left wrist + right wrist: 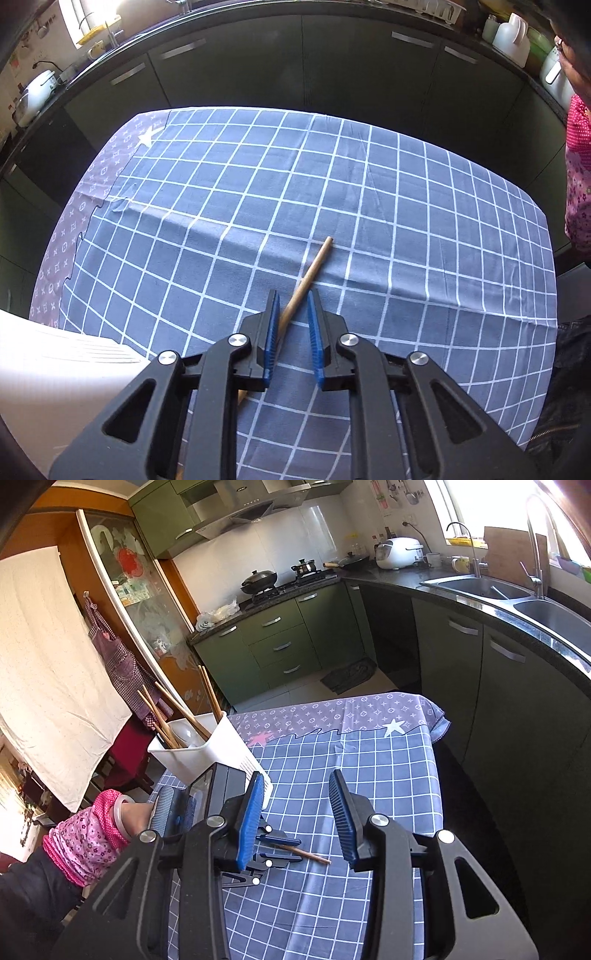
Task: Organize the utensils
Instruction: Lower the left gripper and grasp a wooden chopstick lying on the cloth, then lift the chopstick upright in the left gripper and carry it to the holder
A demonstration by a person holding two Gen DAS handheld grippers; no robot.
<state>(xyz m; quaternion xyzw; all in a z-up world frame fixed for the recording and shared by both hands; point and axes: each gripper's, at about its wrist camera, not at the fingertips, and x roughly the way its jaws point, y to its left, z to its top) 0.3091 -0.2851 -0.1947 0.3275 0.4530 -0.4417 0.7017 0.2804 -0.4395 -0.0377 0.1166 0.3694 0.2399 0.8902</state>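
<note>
Beside chopstick (308, 278): white holder (207, 753)

The left gripper (291, 295) points steeply down, and its blue pads stand a small gap apart. The right gripper (297, 779) is tilted down less, with its jaws wide apart and nothing between them. A pink-sleeved hand (136, 818) holds the left gripper.

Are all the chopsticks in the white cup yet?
Not yet. Several chopsticks already stand in the white holder. One chopstick lies on the checked cloth, between the fingers of the left gripper. It has yet to be lifted into the holder. The right gripper is open and empty.
</note>
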